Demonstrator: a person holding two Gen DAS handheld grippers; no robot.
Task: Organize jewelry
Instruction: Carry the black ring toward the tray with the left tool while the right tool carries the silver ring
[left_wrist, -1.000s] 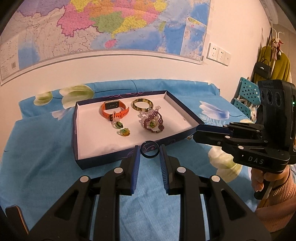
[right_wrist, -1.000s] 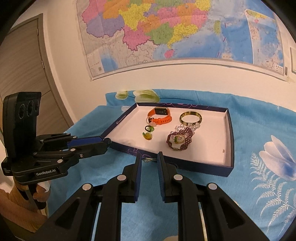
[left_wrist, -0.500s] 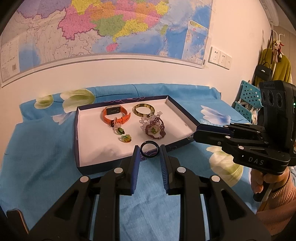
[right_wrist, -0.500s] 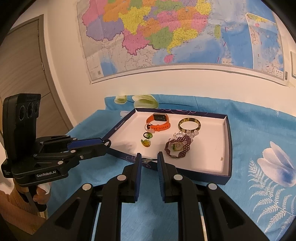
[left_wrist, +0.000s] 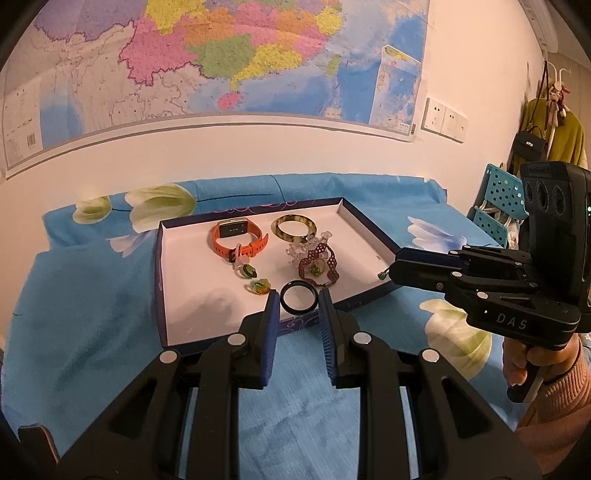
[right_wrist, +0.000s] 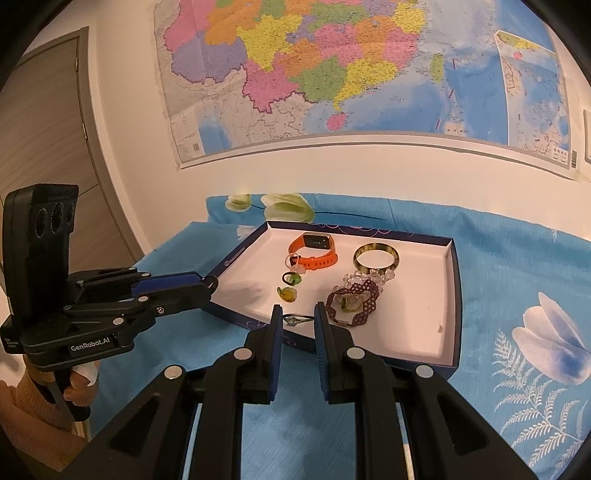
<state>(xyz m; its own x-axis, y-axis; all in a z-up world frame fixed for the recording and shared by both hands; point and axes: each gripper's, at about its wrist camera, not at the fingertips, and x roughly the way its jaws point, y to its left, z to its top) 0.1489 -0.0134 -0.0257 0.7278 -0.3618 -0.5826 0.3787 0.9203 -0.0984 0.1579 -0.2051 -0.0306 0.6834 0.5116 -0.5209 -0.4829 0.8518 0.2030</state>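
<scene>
Two tongs are held over the near edge of a shallow dark-blue tray, each clenched on a small piece. The left tongs grip a black ring by its sides, the hoop standing upright between the blue pads, just above the tray's near rim. The right tongs pinch a thin ring with a greenish stone, also above the near rim; in the left view only a tip of it shows at their ends. The tray lies on a blue flowered cloth covering the bench. Inside on the white floor, nearest, lie a yellow-green ring and a dark green ring, and to the right a maroon beaded bracelet touching a clear beaded one. Further back lie an orange watch and an olive bangle. A map hangs on the wall behind.
</scene>
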